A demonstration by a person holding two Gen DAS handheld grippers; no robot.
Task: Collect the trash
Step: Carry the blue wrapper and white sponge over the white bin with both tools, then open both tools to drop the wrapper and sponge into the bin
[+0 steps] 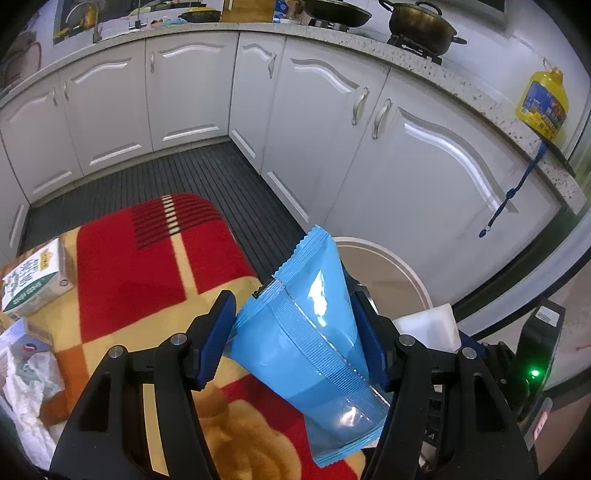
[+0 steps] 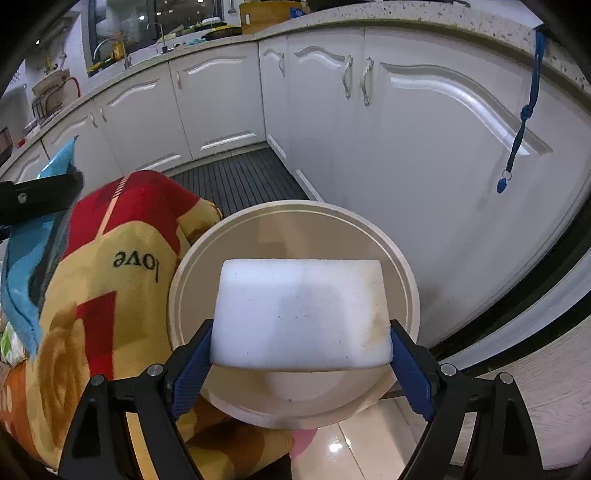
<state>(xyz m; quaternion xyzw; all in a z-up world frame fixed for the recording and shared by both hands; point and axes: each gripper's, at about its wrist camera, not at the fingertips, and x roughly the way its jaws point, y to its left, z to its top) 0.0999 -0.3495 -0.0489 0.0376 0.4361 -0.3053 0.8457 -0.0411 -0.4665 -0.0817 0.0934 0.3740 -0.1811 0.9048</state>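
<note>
Trash: crinkly blue plastic snack wrapper [image 1: 314, 332] plus a white rectangular foam sponge block [image 2: 301, 314], both up in the air, one per tool.
Left tongs [image 1: 299, 339]: clamped on the blue wrapper, blue pads pressing its sides; wrapper tilted, serrated top edge pointing up and away, lower end see-through.
Right tongs [image 2: 300, 345]: clamped on the white sponge block, gripped at its two short ends; brownish stain along its right side.
Bin: round beige plastic trash can [image 2: 177, 295], open top, sitting right below the sponge; in the left wrist view just behind the wrapper, rim peeking out to its right.
More trash: green-and-white milk carton [image 1: 33, 282] lying on the blanket at far left, crumpled white tissue [image 1: 22, 398] near it, closer to the camera.
Blanket: red, yellow and orange patterned fleece blanket [image 1: 147, 266] draped over something next to the bin, "love" printed on it upside down in the right wrist view.
Background: white kitchen cabinets [image 1: 184, 92] under a speckled stone bench [image 1: 461, 92], yellow oil jug [image 1: 543, 101] and a dark pot [image 1: 421, 22] on top, blue lanyard [image 2: 522, 110] hanging down off the edge.
Floor: dark ribbed mat [image 1: 177, 173] by the cabinets.
</note>
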